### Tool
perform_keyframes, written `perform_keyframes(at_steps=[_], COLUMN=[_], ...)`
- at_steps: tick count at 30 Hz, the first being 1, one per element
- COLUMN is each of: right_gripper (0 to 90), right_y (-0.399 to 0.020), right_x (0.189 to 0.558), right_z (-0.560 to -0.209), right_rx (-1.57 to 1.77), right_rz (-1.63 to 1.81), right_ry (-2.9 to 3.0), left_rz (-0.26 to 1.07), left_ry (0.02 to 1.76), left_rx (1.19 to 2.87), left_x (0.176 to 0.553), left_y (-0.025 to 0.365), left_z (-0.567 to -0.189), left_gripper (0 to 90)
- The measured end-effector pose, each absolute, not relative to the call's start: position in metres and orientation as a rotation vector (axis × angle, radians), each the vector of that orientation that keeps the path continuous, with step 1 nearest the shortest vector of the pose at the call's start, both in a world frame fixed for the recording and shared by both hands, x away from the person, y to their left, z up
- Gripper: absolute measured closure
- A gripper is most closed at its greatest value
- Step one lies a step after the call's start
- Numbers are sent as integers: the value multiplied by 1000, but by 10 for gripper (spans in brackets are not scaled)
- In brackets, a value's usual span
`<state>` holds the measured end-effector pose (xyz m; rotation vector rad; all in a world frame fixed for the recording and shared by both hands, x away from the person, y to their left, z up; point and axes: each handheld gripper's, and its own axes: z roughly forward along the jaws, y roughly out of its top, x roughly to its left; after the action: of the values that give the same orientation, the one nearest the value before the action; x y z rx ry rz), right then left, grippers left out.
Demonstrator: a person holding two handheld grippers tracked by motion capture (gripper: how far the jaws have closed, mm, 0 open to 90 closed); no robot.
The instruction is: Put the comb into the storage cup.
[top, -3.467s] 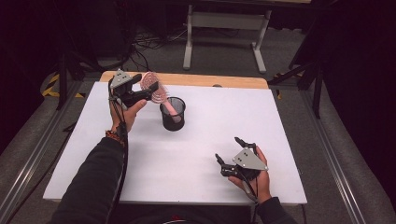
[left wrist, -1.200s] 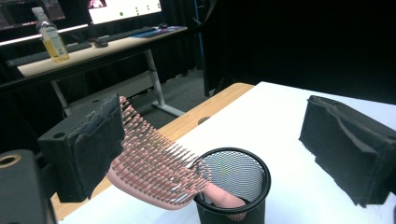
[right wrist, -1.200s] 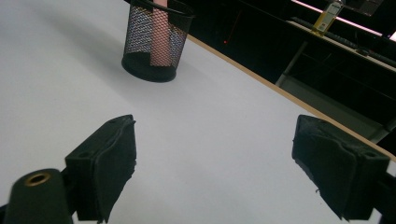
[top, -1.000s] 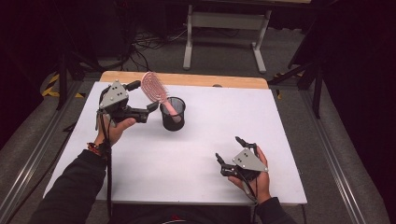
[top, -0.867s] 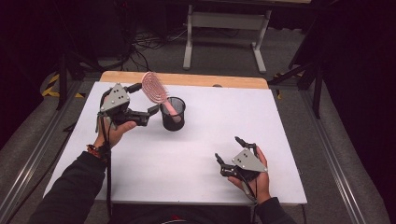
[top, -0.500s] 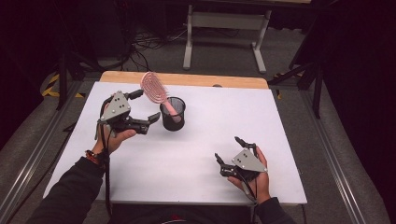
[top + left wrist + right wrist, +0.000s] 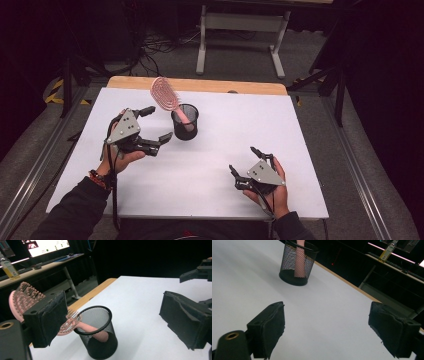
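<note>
A pink hairbrush (image 7: 166, 97) stands handle-down in a black mesh cup (image 7: 185, 122) at the back middle of the white table (image 7: 310, 125), its bristled head leaning out to the left. My left gripper (image 7: 159, 123) hovers just left of the cup, open, with nothing between its jaws. In the left gripper view the cup (image 7: 100, 340) and the brush (image 7: 22, 297) lie beyond the wide-apart jaws of the left gripper (image 7: 113, 312). My right gripper (image 7: 243, 160) rests open near the front right. From the right gripper (image 7: 327, 322), the cup (image 7: 295, 265) stands farther off.
A wooden strip (image 7: 200, 85) runs along the table's far edge. Behind it are a desk frame (image 7: 240, 20) and cables on the floor. A bottle (image 7: 7, 266) and a monitor sit on a side desk. White surface lies between the two grippers.
My left gripper has drawn back from the brush, moving toward the near side and slightly lower. The brush stays in the cup. The right gripper has not moved.
</note>
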<state>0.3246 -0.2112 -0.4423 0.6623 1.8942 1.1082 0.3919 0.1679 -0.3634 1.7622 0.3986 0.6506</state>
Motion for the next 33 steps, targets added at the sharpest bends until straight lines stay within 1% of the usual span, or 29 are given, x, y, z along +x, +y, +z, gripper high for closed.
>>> perform_keyframes(at_steps=[10, 25, 33], right_gripper=[143, 143, 144], right_y=[-211, -211, -211], right_x=[325, 325, 325], right_z=[-443, -443, -443], right_rx=[661, 663, 661], right_rz=[1102, 1105, 1105], right_ry=[1901, 1899, 1899], left_rz=[684, 682, 719], left_ry=[379, 324, 314], left_rx=[1782, 1831, 1867], left_x=[383, 368, 362], left_y=[172, 174, 175], left_z=[-369, -379, -389], left_gripper=[72, 69, 64])
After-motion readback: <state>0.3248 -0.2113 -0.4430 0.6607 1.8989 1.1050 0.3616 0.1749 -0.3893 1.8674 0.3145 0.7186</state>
